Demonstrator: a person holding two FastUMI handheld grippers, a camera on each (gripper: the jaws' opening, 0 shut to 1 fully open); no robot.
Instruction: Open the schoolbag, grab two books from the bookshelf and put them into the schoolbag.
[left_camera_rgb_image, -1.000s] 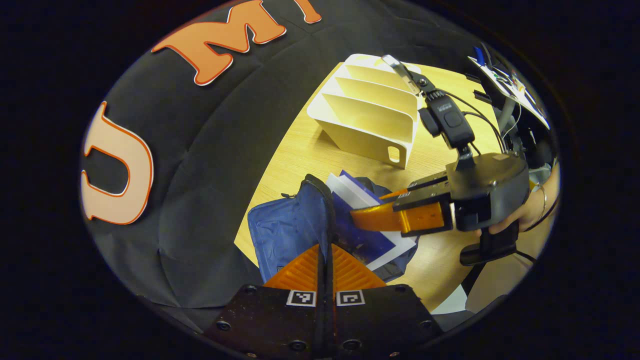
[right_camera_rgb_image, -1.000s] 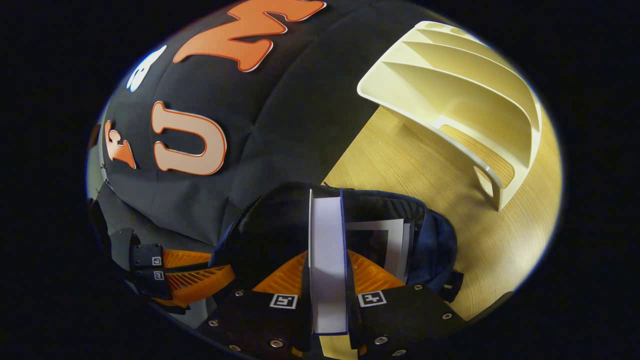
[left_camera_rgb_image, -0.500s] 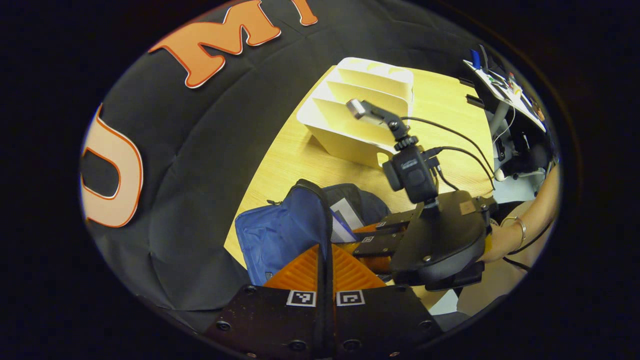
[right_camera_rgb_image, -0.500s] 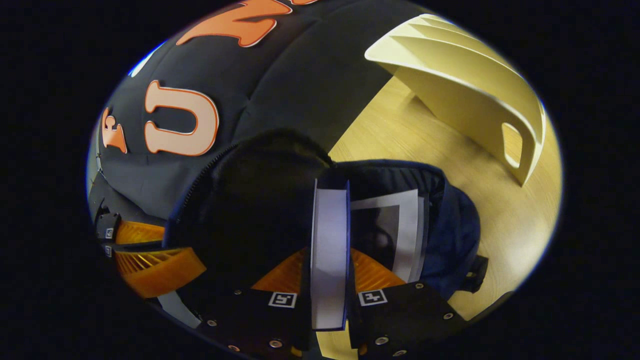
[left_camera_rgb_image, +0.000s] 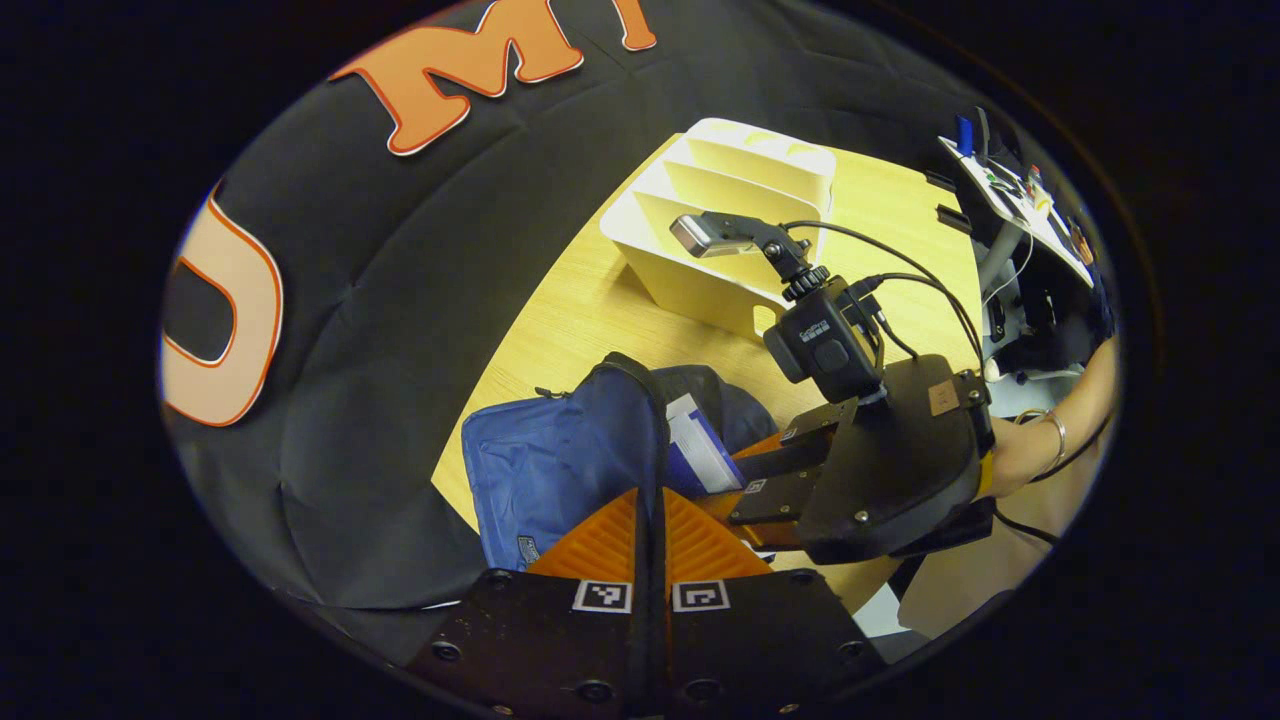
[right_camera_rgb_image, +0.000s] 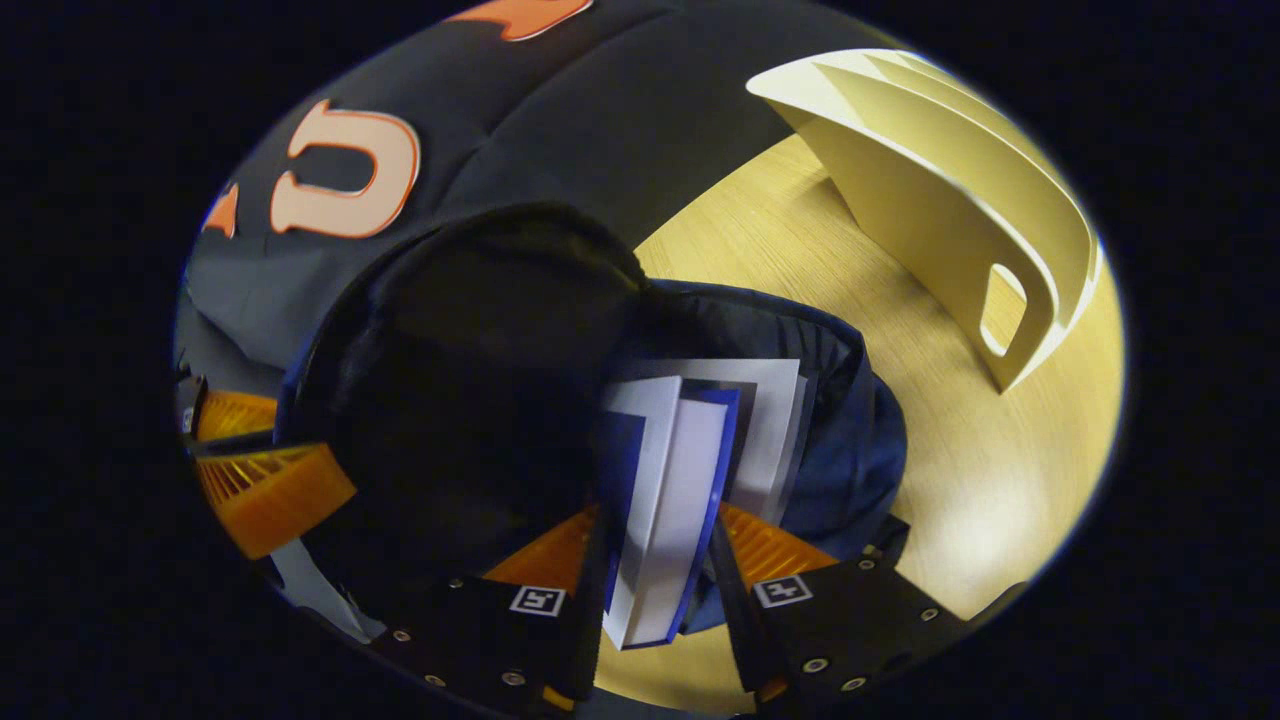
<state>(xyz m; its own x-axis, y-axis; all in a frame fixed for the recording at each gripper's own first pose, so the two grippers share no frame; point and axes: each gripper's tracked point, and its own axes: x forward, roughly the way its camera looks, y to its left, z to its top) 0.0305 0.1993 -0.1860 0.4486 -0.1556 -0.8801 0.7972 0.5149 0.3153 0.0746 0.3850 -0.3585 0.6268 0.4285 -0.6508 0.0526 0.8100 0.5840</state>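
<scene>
Wooden tabletop (right_camera_rgb_image: 850, 250) against the black cloth wall carries everything. At its centre the blue schoolbag (left_camera_rgb_image: 550, 470) lies with its mouth held up: the left gripper (left_camera_rgb_image: 650, 520) has its fingers pressed together on the bag's upper rim, pinching the fabric. At about 3 o'clock from that rim in the left gripper view, the right gripper (right_camera_rgb_image: 655, 560) points into the opening with a blue-edged book (right_camera_rgb_image: 670, 500) standing between its fingers, pages fanning slightly. The fingers look spread a little wider than the book, so I cannot tell whether they grip it or have let go. Another book (right_camera_rgb_image: 775, 420) already sits deeper in the bag, just beside the first at 1 o'clock. Farther out at 1 o'clock stands the cream bookshelf (right_camera_rgb_image: 960, 190), its slots bare.

This looks like the last step, the second book going in. Next calls for freeing the book fully, drawing the right gripper straight back, then letting go of the rim.
</scene>
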